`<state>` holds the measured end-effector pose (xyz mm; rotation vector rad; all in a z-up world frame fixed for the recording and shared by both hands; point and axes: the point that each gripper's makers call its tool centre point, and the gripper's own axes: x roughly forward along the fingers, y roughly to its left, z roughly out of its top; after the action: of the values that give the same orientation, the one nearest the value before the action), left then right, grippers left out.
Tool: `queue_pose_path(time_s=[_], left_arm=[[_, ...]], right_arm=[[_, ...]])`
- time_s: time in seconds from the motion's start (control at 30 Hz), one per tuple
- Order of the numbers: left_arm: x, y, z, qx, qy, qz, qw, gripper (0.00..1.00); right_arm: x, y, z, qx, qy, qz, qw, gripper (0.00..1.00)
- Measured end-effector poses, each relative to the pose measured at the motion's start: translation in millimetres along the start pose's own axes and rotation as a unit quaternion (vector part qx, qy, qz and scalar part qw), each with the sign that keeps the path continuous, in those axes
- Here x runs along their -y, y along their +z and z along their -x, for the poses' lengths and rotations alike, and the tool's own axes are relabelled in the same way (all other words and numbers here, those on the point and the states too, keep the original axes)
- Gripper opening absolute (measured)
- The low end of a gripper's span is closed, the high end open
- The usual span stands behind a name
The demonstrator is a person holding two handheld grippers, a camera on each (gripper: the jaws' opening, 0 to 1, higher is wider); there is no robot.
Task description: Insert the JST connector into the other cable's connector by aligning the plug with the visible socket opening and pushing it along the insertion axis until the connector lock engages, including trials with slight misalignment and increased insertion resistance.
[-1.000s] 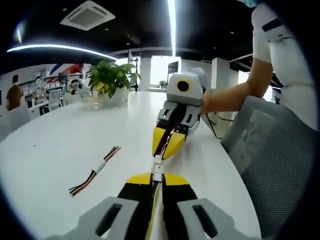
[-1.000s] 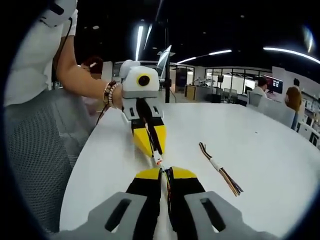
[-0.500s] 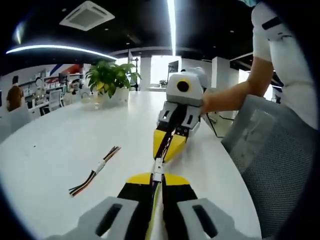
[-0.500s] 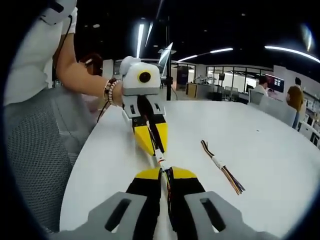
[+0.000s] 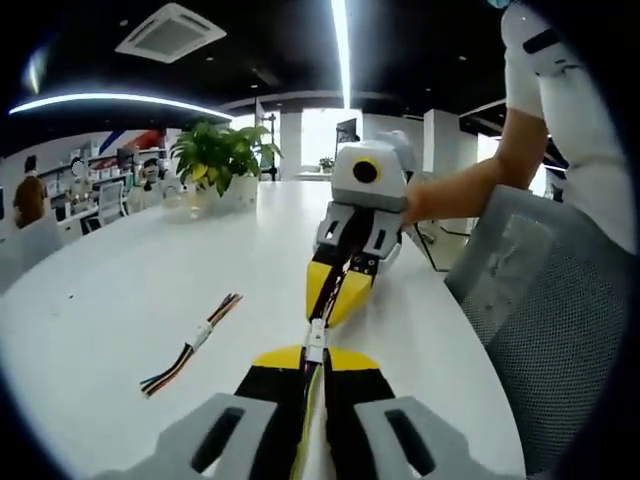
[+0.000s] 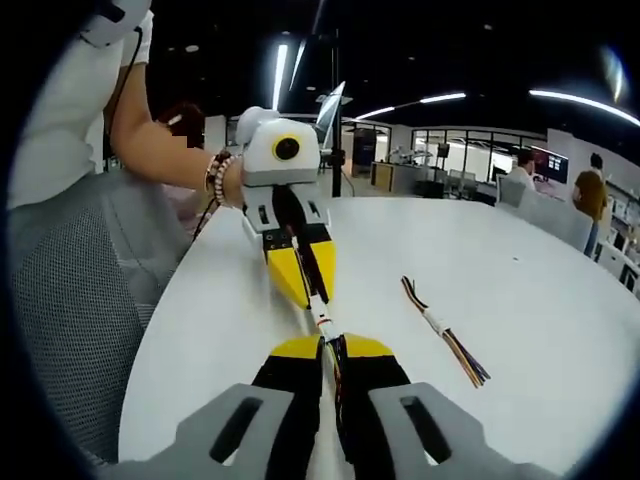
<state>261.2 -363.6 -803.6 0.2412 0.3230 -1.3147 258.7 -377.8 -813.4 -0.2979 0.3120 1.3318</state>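
White tabletop [image 5: 120, 290] spreading wide and glossy, curving away into an open-plan office under a dark ceiling. Going left to right in the left gripper view: seated people and desks at the far left beneath a curved strip light [image 5: 110, 98], a ceiling vent [image 5: 170, 32] above, a potted plant [image 5: 222, 160] standing at the table's far end, a spare wire bundle [image 5: 190, 342] lying loose on the white surface well apart from the grippers, then a mesh chair [image 5: 540, 330] and a white sleeve [image 5: 560, 100] at the right.

Near the bottom centre, left gripper [image 5: 316, 352] pinching shut on its cable, yellow-tipped jaws pressed together around the wires. White connector [image 5: 316, 338] sitting just past the tips, meeting the right gripper [image 5: 338, 300] nose to nose; that one also clamping shut on its own cable, a hand [image 5: 425, 205] holding it from behind.

In the right gripper view: mesh chair [image 6: 70, 300] and a braceleted wrist [image 6: 218, 180] at left, left gripper [image 6: 304, 285] pointing down toward right gripper [image 6: 330, 350], connector [image 6: 320, 318] bridging the two sets of tips above the table [image 6: 230, 300]. Wire bundle [image 6: 442, 332] lying to the right, glass-walled rooms and two standing people beyond. Cannot tell whether the plug is fully seated.
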Motion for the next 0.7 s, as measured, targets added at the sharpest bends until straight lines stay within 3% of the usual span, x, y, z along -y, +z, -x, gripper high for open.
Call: queue_pose_path(time_s=[0.7], left_arm=[[5.4,0.0,-3.0,-0.002,-0.011,-0.005,0.9999,0.0]], right_arm=[[-4.9,3.8,-0.8,0.008,0.014,-0.001,0.9999,0.02]])
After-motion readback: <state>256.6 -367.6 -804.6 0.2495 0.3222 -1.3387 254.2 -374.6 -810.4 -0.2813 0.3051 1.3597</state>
